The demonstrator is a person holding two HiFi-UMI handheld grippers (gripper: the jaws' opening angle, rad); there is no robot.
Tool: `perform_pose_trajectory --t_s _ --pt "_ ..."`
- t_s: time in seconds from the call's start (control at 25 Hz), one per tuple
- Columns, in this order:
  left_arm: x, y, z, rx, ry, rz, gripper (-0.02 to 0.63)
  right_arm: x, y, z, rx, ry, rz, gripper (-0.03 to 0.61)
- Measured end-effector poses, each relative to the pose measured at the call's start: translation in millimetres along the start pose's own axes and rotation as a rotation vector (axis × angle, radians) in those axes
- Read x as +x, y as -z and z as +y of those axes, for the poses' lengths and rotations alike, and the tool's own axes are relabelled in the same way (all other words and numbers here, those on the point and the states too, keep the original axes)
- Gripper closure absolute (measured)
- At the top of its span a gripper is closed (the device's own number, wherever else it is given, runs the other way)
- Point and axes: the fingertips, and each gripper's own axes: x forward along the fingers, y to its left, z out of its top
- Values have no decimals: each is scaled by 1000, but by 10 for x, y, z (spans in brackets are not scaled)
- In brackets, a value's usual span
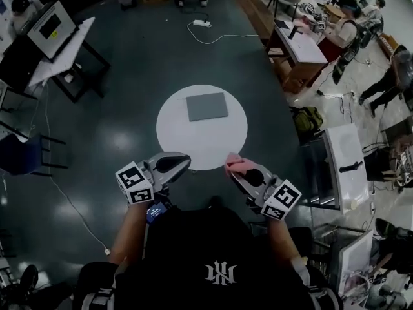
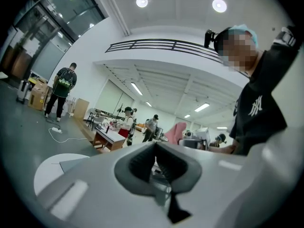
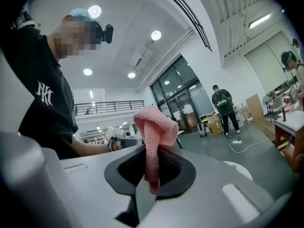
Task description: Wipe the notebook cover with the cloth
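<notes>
A grey notebook [image 1: 207, 106] lies flat on a round white table [image 1: 174, 134], toward its far side. My right gripper [image 1: 236, 170] hovers at the table's near right edge, shut on a folded pink cloth [image 3: 153, 127] that sticks up from between its jaws; the same cloth [image 1: 236, 165] shows in the head view. My left gripper [image 1: 182, 163] is held over the table's near left edge, shut with nothing in it; its dark pads [image 2: 142, 161] meet. In the left gripper view the table [image 2: 47, 167] and a corner of the notebook [image 2: 73, 164] show at the lower left.
A desk with a laptop [image 1: 51, 24] stands far left, a blue chair [image 1: 19, 154] to the left. A power strip and cable [image 1: 201, 24] lie on the dark floor beyond the table. Desks [image 1: 300, 41], people [image 1: 345, 24], a bag [image 1: 308, 118] and a white cabinet [image 1: 342, 163] crowd the right side.
</notes>
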Motion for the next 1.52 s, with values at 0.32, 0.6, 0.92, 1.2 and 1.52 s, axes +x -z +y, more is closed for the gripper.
perform_pose_trajectory --t_s 0.32,0.6,0.92,1.2,1.52 --pt "237 -126 674 -5 -154 6 611 375 -42 -755 35 -113 17 546" --pt "147 40 1214 -48 -226 57 611 808 169 -1076 91 -155 60 546" --pt "-72 169 2097 -106 -214 43 611 1554 314 -1394 112 -55 137 546" --pt "-131 274 2907 -177 -178 27 611 2224 408 -1738 119 -3 225 545" --pt "25 766 3638 -267 -167 80 609 2641 480 -2210 93 71 256 544"
